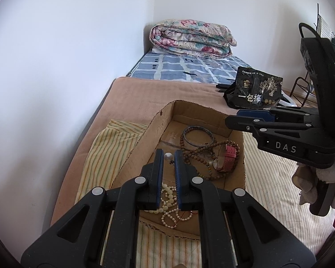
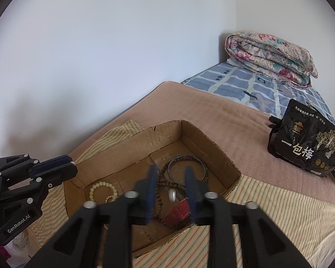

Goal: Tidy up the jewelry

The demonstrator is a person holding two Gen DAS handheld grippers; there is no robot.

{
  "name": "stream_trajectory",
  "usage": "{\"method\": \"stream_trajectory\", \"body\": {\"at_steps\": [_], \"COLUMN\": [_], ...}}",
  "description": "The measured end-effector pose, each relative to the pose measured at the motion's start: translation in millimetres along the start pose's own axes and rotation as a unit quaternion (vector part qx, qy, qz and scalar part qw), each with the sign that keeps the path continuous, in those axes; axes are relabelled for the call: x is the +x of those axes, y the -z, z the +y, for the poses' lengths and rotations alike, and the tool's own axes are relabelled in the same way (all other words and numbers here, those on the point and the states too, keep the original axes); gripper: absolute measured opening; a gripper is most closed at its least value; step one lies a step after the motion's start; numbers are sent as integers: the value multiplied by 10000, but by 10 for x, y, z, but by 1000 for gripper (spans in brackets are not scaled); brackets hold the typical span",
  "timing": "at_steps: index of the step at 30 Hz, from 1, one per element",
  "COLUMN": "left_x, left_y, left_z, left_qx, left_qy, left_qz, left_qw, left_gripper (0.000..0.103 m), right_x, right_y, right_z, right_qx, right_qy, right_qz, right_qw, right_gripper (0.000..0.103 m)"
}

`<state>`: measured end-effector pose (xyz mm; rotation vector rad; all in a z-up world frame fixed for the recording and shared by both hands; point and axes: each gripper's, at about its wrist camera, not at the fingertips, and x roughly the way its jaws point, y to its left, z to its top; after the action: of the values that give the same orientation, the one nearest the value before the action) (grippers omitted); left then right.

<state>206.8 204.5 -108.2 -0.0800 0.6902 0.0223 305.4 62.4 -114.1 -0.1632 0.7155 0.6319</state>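
Observation:
An open cardboard box [image 1: 158, 120] [image 2: 167, 131] lies on the bed and holds jewelry: a dark bangle [image 1: 197, 135] [image 2: 186, 163], a long brown bead strand [image 1: 197, 154] [image 2: 159, 192], a pink-strap watch [image 1: 229, 157] [image 2: 178, 211], cream pearl beads [image 1: 169, 201] [image 2: 102, 189] and a small white bead [image 1: 168, 156] [image 2: 172, 194]. My left gripper [image 1: 169, 156] [image 2: 67, 160] hovers over the box's near-left part, jaws slightly apart and empty. My right gripper [image 2: 172, 174] [image 1: 236, 116] is open and empty above the watch and brown beads.
The box rests on a striped yellow cloth [image 1: 105, 151] [image 2: 268, 203] over a pink blanket [image 1: 145, 93] [image 2: 223, 116]. A black snack bag [image 1: 254, 89] [image 2: 306, 143] stands behind it. A folded floral quilt [image 1: 192, 38] [image 2: 272, 53] lies by the white wall.

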Motion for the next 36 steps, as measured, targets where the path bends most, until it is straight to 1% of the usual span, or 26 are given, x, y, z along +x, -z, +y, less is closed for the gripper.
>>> {"method": "stream_trajectory", "body": {"at_steps": [1,2,3,4,5,8,11,15,27,36], "left_x": [10,28,32,29,26,22,30,18,0,-182], "left_y": [2,5,7,11,15,17,18,17,12,-26], "left_z": [9,15,30,45,49,74,94,102,105,33], "left_qx": [10,12,1,-13,-21,-40,-52,-60,-82,-57], "left_qy": [-35,-49,-34,-29,-50,-98,-125,-138,-134,-141], "left_qz": [6,15,6,-34,-67,-105,-106,-120,-146,-275], "left_qw": [10000,10000,10000,10000,10000,9999,9999,9998,9998,9995], "left_gripper": [9,20,28,42,48,53,59,60,60,60], "right_x": [-5,-3,-1,-4,-13,-57,-53,-47,-86,-243], "right_y": [0,-6,-10,-12,-13,-20,-32,-38,-47,-60], "right_z": [9,15,21,25,30,55,72,93,106,104], "right_qx": [-5,-9,-19,-24,-24,-18,-33,-74,-63,-56], "right_qy": [10,39,91,136,163,261,320,420,421,417], "right_qz": [2,3,0,-19,-49,-196,-209,-214,-235,-344], "right_qw": [10000,10000,10000,9999,9999,9995,9993,9989,9988,9985], "right_gripper": [29,32,44,61,74,89,93,101,101,101]}}
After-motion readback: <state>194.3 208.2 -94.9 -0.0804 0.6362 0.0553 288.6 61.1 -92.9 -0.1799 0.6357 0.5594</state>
